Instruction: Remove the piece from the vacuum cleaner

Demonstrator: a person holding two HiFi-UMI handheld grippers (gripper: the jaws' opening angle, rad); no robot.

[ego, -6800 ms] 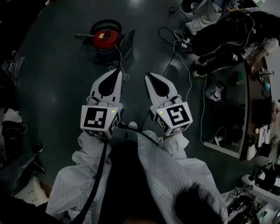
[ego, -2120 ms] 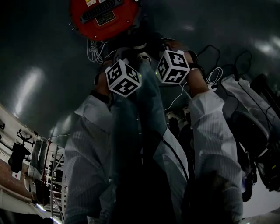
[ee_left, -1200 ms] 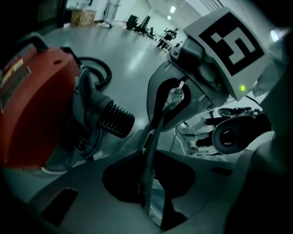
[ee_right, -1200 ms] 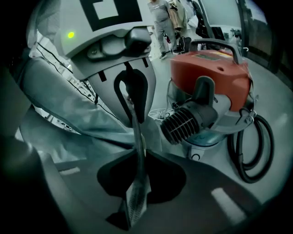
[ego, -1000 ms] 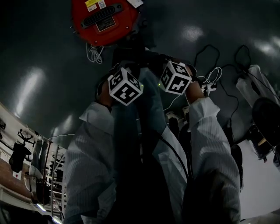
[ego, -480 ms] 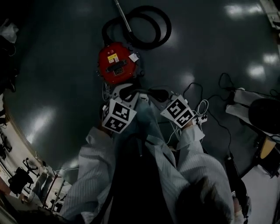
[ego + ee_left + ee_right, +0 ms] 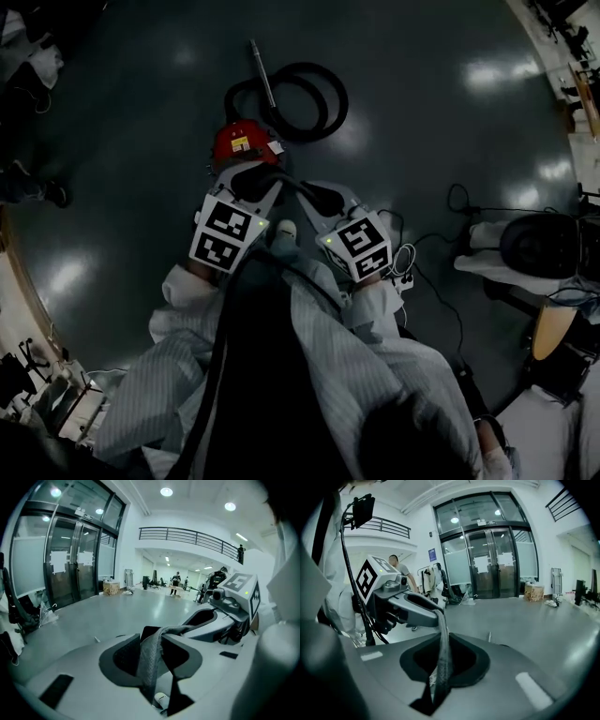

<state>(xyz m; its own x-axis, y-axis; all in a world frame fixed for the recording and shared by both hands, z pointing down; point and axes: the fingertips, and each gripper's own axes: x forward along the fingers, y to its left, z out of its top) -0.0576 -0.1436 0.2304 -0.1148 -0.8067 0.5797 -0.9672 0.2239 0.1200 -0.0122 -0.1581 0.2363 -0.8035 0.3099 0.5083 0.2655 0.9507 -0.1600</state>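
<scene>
The red vacuum cleaner (image 7: 246, 142) stands on the dark floor just beyond both grippers. A grey mesh strip (image 7: 151, 660) runs from jaw to jaw between them. In the left gripper view my left gripper (image 7: 150, 639) has its jaws opening; the strip hangs loosely in the gap, with dark space beside it. My right gripper (image 7: 440, 641) is shut on the same strip (image 7: 442, 667), which stretches up to the left gripper's tip (image 7: 432, 612). In the head view the left gripper (image 7: 251, 178) and right gripper (image 7: 314, 194) sit side by side, close to the vacuum.
A black hose coil (image 7: 314, 94) with a metal wand (image 7: 262, 73) lies behind the vacuum. Cables (image 7: 441, 281) trail over the floor at the right, near a dark stool (image 7: 539, 244). Glass doors (image 7: 497, 564) stand far off.
The head view has drawn back: the vacuum looks smaller and its hose coil has come into sight. Both grippers have pulled back from the vacuum toward my body.
</scene>
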